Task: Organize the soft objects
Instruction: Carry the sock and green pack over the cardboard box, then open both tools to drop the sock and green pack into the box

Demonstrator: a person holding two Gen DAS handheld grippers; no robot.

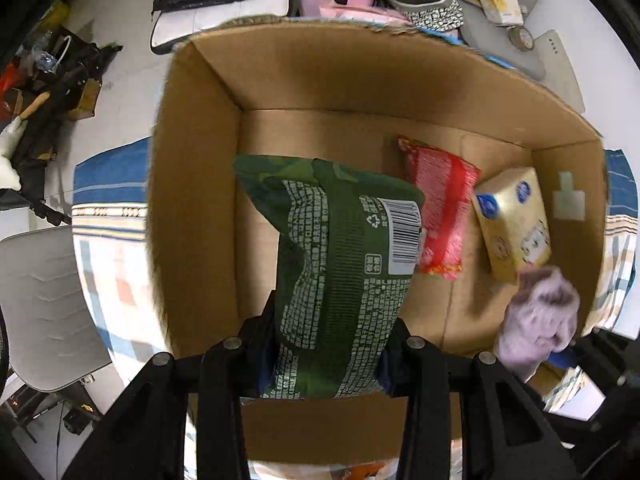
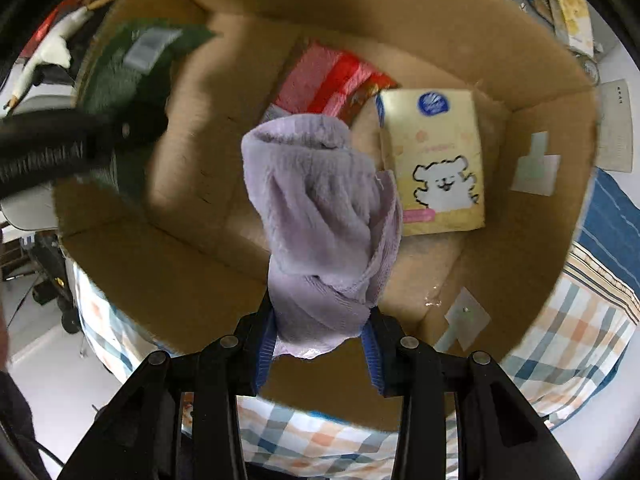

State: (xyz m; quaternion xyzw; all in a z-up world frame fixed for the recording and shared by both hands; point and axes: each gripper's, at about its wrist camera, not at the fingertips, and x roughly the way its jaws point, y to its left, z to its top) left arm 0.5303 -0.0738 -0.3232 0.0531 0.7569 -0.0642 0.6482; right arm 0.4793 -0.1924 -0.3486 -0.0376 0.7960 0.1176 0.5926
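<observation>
Both hands are over the open brown cardboard box [image 1: 208, 184], which sits on a blue, orange and white checked cloth [image 1: 108, 264]. At the left, the left gripper [image 1: 326, 354] has its fingers clamped on the lower end of a dark green printed snack bag [image 1: 340, 248], barcode side up, held above the box floor toward nine o'clock. Moving right along the floor: a red and pink crinkled packet [image 1: 440, 208] lies at centre, and just beside it at three o'clock a pale yellow soft tissue pack [image 1: 512, 224]. Whether those two touch is hard to tell. At far right, the right gripper [image 2: 320, 344] has its fingers squeezed onto a bunched lilac fleece sock [image 2: 320, 208], hanging over the box near its five o'clock corner.

I judge this the placing step, two soft items at once, neither yet released. The next move calls for lowering each into bare floor, the bag into the empty left half, the sock near the front, then parting the fingers.

The right wrist view shows the white cartoon dog on the tissue pack's face, which the left view misses. The left view shows the bag's barcode; in the right it is only a green blur at ten o'clock.
</observation>
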